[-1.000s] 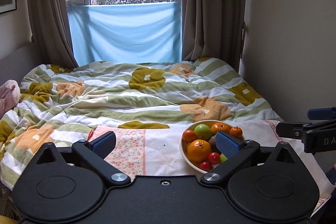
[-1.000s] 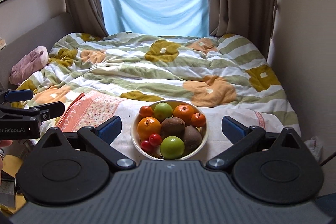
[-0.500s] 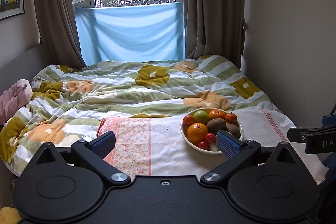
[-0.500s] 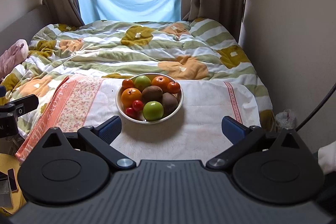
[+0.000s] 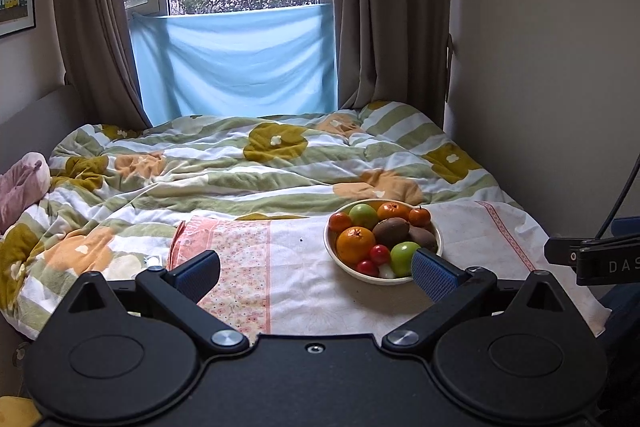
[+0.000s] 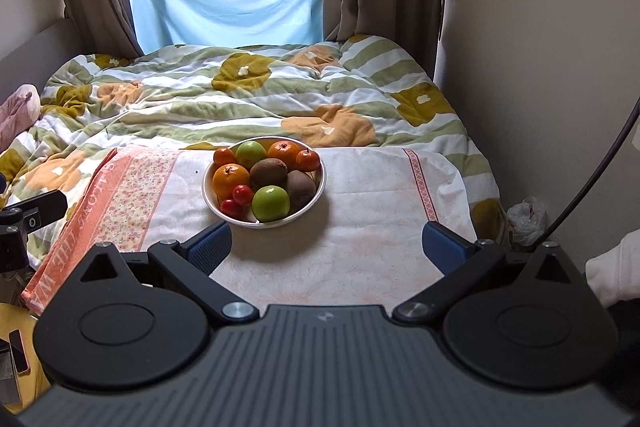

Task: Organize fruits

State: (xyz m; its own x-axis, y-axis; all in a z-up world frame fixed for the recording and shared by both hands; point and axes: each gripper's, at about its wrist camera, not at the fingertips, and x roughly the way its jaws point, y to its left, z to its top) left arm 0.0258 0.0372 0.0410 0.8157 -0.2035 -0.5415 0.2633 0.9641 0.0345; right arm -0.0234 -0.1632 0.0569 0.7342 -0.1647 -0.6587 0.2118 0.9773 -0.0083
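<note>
A cream bowl (image 6: 320, 185) (image 5: 438, 241) full of fruit sits on a white and pink cloth (image 6: 360, 247) (image 5: 296, 267) spread over the bed. It holds oranges (image 6: 231, 179), green apples (image 6: 271, 203), two kiwis (image 6: 269, 172), small tangerines and small red fruits (image 6: 243, 194). My left gripper (image 5: 316, 273) is open and empty, held back from the bowl, with its right pad overlapping the bowl's near rim in view. My right gripper (image 6: 326, 247) is open and empty, hanging nearer than the bowl, which lies ahead and slightly left.
A rumpled green-striped duvet (image 6: 240, 95) covers the bed beyond the cloth. A wall (image 6: 560, 67) runs close along the right. A pink soft item (image 5: 20, 187) lies at the left edge. A white plastic bag (image 6: 526, 217) sits on the floor beside the bed. Curtains frame the window behind.
Both grippers have pulled back and risen away from the bowl, so it looks smaller and farther. In the right wrist view the bowl has shifted from centre toward the left.
</note>
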